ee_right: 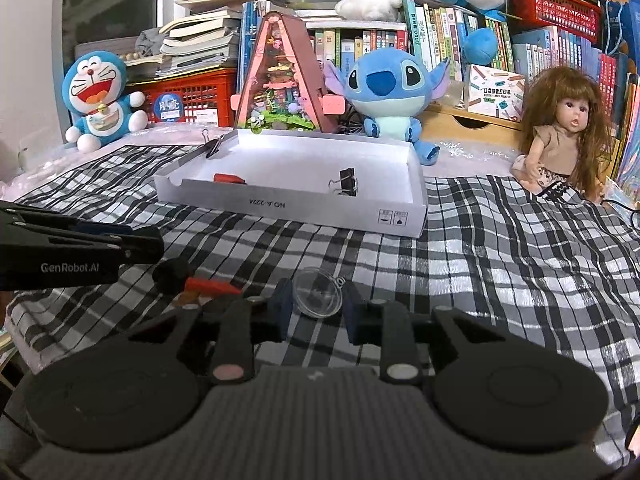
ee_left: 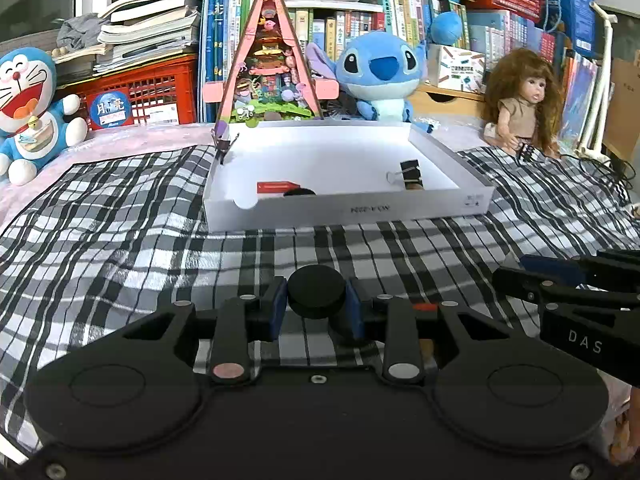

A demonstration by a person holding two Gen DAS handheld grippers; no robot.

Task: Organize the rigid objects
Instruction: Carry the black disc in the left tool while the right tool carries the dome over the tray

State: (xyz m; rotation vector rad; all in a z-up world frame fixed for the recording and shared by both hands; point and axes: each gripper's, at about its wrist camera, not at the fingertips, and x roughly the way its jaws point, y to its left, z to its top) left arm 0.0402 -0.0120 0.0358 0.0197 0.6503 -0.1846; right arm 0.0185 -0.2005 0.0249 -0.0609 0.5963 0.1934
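Observation:
My left gripper [ee_left: 317, 310] is shut on a black round puck [ee_left: 317, 294], held low over the checked cloth. My right gripper [ee_right: 316, 310] is shut on a clear plastic half-sphere [ee_right: 318, 291]. A white shallow box [ee_left: 344, 208] stands ahead; it also shows in the right wrist view [ee_right: 288, 204]. Inside it lie a red flat piece [ee_left: 278, 187], a black binder clip [ee_left: 410, 174] and a dark round item [ee_left: 299, 192]. Another binder clip [ee_right: 214, 145] sits on the box's far left corner. The black puck [ee_right: 172, 274] and a red item [ee_right: 212, 285] show left of my right gripper.
A Doraemon plush [ee_left: 28, 112], a pink triangular miniature house [ee_left: 272, 68], a Stitch plush [ee_left: 380, 72] and a long-haired doll [ee_left: 520, 104] line the back, before shelves of books. A red crate [ee_left: 152, 96] stands at back left. My left gripper's body [ee_right: 72, 248] reaches in at left.

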